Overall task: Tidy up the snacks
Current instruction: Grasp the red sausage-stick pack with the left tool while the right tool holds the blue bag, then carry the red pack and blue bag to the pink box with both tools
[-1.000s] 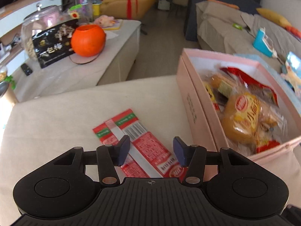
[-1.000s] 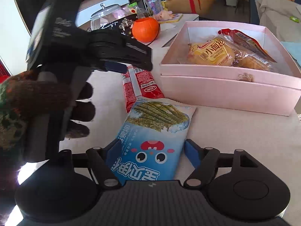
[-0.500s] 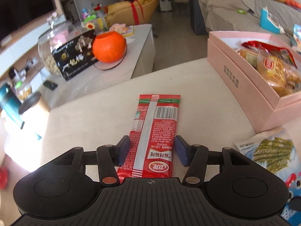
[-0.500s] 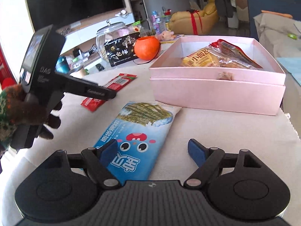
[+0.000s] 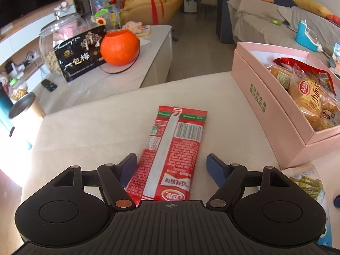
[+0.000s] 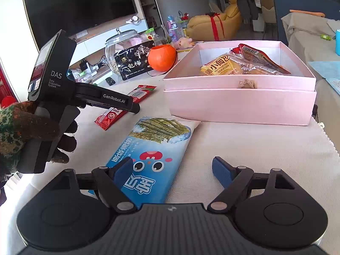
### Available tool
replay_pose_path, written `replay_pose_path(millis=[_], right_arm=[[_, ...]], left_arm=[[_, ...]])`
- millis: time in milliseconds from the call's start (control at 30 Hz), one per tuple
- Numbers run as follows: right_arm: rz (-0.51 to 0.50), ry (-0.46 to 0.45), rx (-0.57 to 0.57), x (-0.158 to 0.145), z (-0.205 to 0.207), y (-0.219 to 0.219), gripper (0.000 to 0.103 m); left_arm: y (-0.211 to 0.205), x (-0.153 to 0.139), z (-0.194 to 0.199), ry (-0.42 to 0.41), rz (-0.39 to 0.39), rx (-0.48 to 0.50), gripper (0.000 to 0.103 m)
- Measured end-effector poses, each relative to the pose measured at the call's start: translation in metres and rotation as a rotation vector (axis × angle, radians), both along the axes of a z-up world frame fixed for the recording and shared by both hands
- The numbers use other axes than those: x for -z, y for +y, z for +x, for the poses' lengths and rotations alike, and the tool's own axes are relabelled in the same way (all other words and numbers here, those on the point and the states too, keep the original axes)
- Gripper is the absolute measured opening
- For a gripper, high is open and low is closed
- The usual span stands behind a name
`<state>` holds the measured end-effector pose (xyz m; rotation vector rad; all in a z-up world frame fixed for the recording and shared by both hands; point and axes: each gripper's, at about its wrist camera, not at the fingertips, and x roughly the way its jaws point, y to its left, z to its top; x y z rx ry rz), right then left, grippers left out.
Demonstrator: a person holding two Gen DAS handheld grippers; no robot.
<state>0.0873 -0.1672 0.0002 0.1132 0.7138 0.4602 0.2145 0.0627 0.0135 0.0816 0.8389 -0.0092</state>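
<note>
A long red snack packet [image 5: 176, 142] lies flat on the beige cloth, its near end between the fingers of my left gripper [image 5: 171, 161]. The jaws are opening and their pads stand clear of the packet's sides. A blue seaweed snack packet [image 6: 153, 148] lies in front of my right gripper [image 6: 172, 164], which is open; its left finger sits over the packet's edge and the right finger is over bare cloth. The open pink box [image 6: 238, 104] at the right holds a yellow bread packet [image 6: 221, 65] and a red packet.
A gloved hand [image 6: 23, 131] holds the left gripper's handle. Beyond the cloth stands a low white table with an orange pumpkin [image 5: 119, 47], a black bag [image 5: 82, 57] and a glass jar [image 5: 57, 42]. A metal cup [image 5: 25, 108] is at the far left.
The left jaws have spread wide around the red packet, which now lines up between them. The right jaws widened a little, and the blue packet now sits toward the left finger.
</note>
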Motion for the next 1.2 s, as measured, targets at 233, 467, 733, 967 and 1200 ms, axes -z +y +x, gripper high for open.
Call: replay_pose_path(millis=[233, 467, 733, 967, 1200], right_arm=[[-0.002, -0.001, -0.004, -0.001, -0.001, 0.000, 0.083], [-0.005, -0.002, -0.004, -0.001, -0.001, 0.000, 0.084], [-0.043, 0.006, -0.029, -0.002, 0.000, 0.007, 0.091], [-0.148, 0.100, -0.057, -0.008, 0.007, 0.030, 0.103], [-0.080, 0.220, 0.000, -0.017, 0.042, 0.044, 0.100]], left_arm=[[0.015, 0.002, 0.008, -0.006, -0.068, 0.031, 0.072], [0.009, 0.000, -0.069, -0.028, -0.077, 0.062, 0.060], [0.004, 0.000, -0.149, -0.040, -0.125, 0.037, 0.060], [-0.001, 0.000, -0.165, -0.032, -0.084, 0.077, 0.063], [-0.004, 0.002, -0.167, -0.041, -0.074, 0.079, 0.063]])
